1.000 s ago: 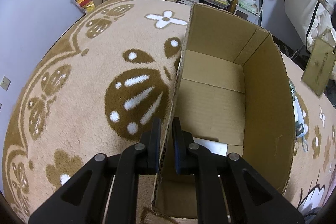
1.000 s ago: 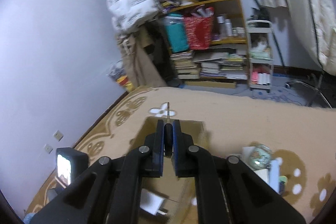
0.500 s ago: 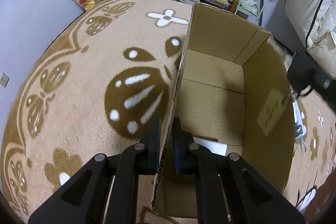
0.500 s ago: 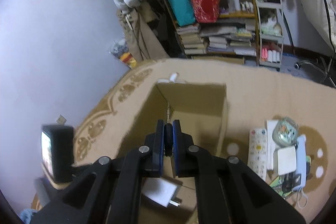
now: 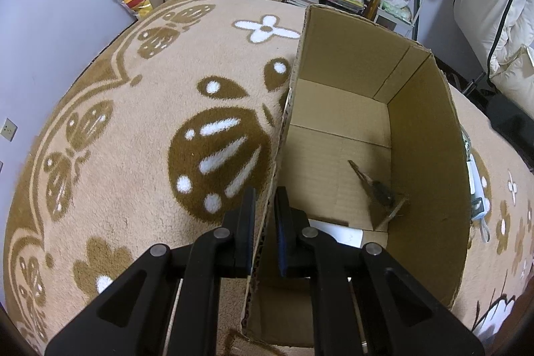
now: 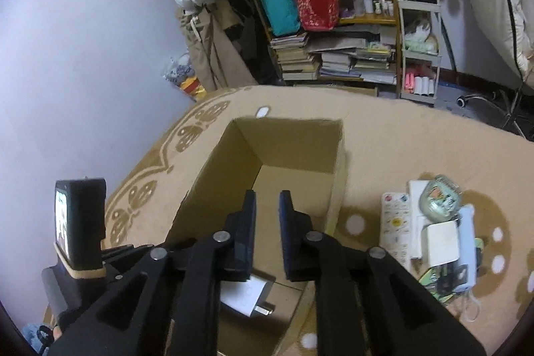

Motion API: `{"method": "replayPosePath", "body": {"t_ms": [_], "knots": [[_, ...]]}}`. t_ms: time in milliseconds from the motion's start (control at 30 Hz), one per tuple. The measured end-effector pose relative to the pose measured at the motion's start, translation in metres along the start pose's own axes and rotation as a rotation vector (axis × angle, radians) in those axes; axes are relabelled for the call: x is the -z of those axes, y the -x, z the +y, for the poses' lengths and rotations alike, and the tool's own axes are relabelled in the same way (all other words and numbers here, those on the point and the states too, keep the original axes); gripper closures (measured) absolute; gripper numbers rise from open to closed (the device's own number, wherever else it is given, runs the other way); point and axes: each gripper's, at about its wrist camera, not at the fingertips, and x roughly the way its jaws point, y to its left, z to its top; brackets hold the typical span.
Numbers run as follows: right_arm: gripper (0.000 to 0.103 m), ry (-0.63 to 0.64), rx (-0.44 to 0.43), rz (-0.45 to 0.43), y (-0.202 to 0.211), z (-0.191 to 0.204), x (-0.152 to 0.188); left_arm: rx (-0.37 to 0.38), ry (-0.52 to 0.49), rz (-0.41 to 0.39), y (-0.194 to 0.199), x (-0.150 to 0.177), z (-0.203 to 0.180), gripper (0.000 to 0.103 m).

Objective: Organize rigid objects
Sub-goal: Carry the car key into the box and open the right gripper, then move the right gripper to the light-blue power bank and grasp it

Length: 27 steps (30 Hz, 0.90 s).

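Note:
An open cardboard box (image 5: 424, 135) stands on the patterned carpet. My left gripper (image 5: 263, 199) is shut on the top edge of its left wall. On the box floor lie a white charger (image 5: 337, 230) and a slim dark tool with a thin tip (image 5: 377, 189), blurred, by the right wall. In the right wrist view my right gripper (image 6: 267, 202) hangs over the box (image 6: 333, 189); its jaws are opening with nothing between them. The charger (image 6: 247, 292) shows below its fingers. The tool is hidden in that view.
A heap of loose items lies on the carpet right of the box: a white remote (image 6: 395, 222), a round tin (image 6: 440, 197), a white block (image 6: 440, 237) and a pale-blue device (image 6: 467, 242). A cluttered bookshelf (image 6: 333, 32) and a cart (image 6: 419, 48) stand behind.
My right gripper sank over the box and its jaws parted, letting go of the slim dark tool, which now lies inside the box. My left gripper kept its hold on the wall.

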Motion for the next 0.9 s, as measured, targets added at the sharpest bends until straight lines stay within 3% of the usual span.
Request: {"method": "replayPosePath", "body": {"t_ms": [33,100,400,700,900], "knots": [[0.076,-0.012,0.004,-0.002,0.003,-0.004,-0.002,0.0,0.001,0.0,0.0,0.0,-0.001,0.092],[0.054,-0.026,0.016,-0.018,0.011,-0.012,-0.006,-0.001,-0.001,0.0,0.0,0.0,0.0,0.092],[0.0,-0.07,0.126,-0.075,0.039,-0.057,-0.014,-0.005,-0.003,-0.001,-0.001,0.0,0.0,0.092],[0.0,-0.091,0.296,-0.05,0.041,-0.114,-0.002,-0.009,-0.006,-0.003,-0.001,0.001,0.0,0.091],[0.0,-0.21,0.313,-0.018,0.032,-0.158,0.02,-0.018,-0.013,-0.001,-0.001,0.001,-0.001,0.091]]}}
